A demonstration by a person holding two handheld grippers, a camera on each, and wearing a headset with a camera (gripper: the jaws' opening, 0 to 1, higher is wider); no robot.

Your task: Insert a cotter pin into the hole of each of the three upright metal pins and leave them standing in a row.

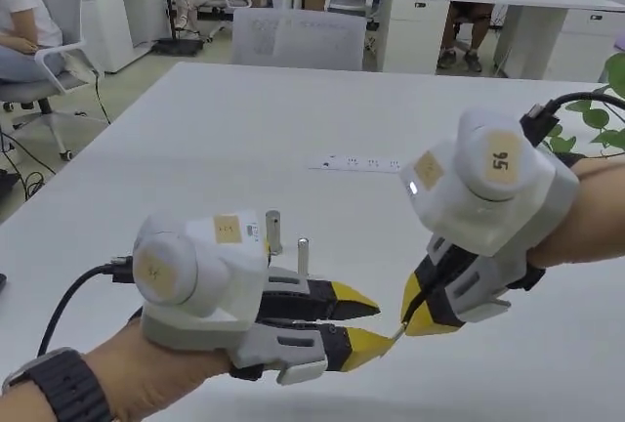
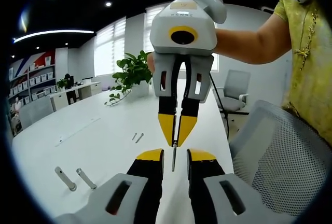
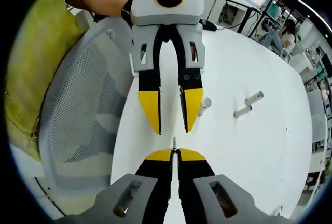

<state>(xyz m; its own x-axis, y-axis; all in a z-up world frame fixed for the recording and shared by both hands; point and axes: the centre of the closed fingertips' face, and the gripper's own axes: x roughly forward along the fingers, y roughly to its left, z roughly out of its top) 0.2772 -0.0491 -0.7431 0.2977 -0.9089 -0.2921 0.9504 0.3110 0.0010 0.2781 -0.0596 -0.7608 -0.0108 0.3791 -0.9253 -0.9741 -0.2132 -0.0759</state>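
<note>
My right gripper [image 3: 175,154] is shut on a thin cotter pin [image 3: 174,143], whose free end pokes out past the yellow tips. In the left gripper view that cotter pin [image 2: 174,157] hangs from the right gripper [image 2: 176,140] into the gap of my open left gripper [image 2: 175,155]. In the head view the left gripper [image 1: 381,320] and right gripper [image 1: 408,324] meet tip to tip above the white table [image 1: 293,119]. Two metal pins [image 1: 273,232] [image 1: 303,256] stand upright behind the left gripper. A third metal pin [image 3: 204,105] shows beside the left gripper's jaw, apart from the other two [image 3: 248,105].
Two loose cotter pins [image 2: 137,137] lie on the table further out. A white power strip [image 1: 356,163] lies mid-table, and a potted plant [image 1: 601,114] stands at the right edge. A mesh chair [image 3: 83,125] sits at the near table edge. People sit at desks behind.
</note>
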